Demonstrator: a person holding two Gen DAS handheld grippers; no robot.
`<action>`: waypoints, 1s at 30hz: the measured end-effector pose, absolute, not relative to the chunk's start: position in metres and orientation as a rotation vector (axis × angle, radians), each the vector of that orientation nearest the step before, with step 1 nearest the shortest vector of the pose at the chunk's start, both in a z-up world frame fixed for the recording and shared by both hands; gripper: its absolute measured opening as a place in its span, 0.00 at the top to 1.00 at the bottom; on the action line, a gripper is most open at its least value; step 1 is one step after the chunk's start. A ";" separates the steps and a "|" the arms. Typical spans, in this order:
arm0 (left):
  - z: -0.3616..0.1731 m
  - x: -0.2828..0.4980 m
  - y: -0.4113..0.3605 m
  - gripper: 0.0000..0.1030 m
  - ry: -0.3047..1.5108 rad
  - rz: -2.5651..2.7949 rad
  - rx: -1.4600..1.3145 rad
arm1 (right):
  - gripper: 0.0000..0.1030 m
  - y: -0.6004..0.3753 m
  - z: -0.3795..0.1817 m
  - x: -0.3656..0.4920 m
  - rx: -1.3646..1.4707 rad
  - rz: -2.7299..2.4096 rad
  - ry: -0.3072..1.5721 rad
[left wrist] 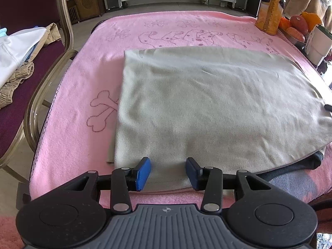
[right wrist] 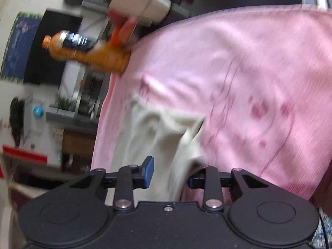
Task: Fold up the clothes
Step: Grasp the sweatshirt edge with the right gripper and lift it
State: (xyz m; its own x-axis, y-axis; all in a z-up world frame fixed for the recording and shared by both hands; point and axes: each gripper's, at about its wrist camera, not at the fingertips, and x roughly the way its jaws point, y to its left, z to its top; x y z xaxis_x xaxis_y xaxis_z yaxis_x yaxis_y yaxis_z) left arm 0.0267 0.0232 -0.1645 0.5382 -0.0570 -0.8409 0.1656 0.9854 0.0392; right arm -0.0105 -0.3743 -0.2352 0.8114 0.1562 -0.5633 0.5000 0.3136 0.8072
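Folding a pale grey-green fleece garment (left wrist: 207, 108) on pink blanket (left wrist: 83, 72): left gripper (left wrist: 168, 171) wide apart, right gripper (right wrist: 170, 174) wide around bunched cloth; next, probably pinch.

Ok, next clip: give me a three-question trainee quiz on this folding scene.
1. True or false: the left tool is open.
2. What colour is the blanket under the grey garment?
3. The orange bottle stands: A) on the chair, B) at the blanket's far right corner, C) on the garment.

Key: 1 true; 2 pink; 3 B.
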 end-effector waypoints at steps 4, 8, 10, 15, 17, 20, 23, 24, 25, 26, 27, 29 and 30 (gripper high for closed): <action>-0.158 0.023 0.030 0.62 0.982 -0.122 0.095 | 0.91 -0.378 -0.234 -0.005 1.201 -0.336 0.605; -0.146 0.020 0.049 0.63 0.945 -0.051 0.041 | 0.93 -0.372 -0.225 0.004 1.066 -0.363 0.640; -0.154 0.025 0.054 0.67 0.999 -0.012 0.055 | 0.93 -0.368 -0.219 0.004 1.016 -0.375 0.644; -0.164 0.032 0.061 0.61 1.054 -0.016 0.080 | 0.93 -0.350 -0.190 0.001 0.859 -0.393 0.637; -0.164 0.035 0.065 0.61 1.069 -0.037 0.067 | 0.94 -0.336 -0.173 0.009 0.775 -0.389 0.632; -0.152 0.034 0.076 0.64 1.077 -0.084 0.051 | 0.94 -0.305 -0.138 0.006 0.628 -0.342 0.598; -0.131 0.025 0.088 0.64 1.026 -0.125 0.060 | 0.94 -0.263 -0.108 0.011 0.447 -0.268 0.549; -0.123 0.021 0.093 0.63 1.001 -0.136 0.067 | 0.94 -0.248 -0.098 0.013 0.387 -0.240 0.531; -0.117 0.018 0.099 0.63 0.981 -0.141 0.071 | 0.94 -0.232 -0.092 0.014 0.333 -0.209 0.514; -0.112 0.015 0.107 0.63 0.962 -0.139 0.072 | 0.94 -0.213 -0.087 0.016 0.283 -0.171 0.501; -0.108 0.013 0.115 0.62 0.946 -0.131 0.074 | 0.94 -0.193 -0.081 0.018 0.233 -0.133 0.488; -0.104 0.007 0.130 0.62 0.922 -0.097 0.069 | 0.94 -0.151 -0.079 0.021 0.152 -0.044 0.471; -0.103 0.004 0.137 0.62 0.912 -0.080 0.060 | 0.94 -0.129 -0.081 0.023 0.107 0.007 0.465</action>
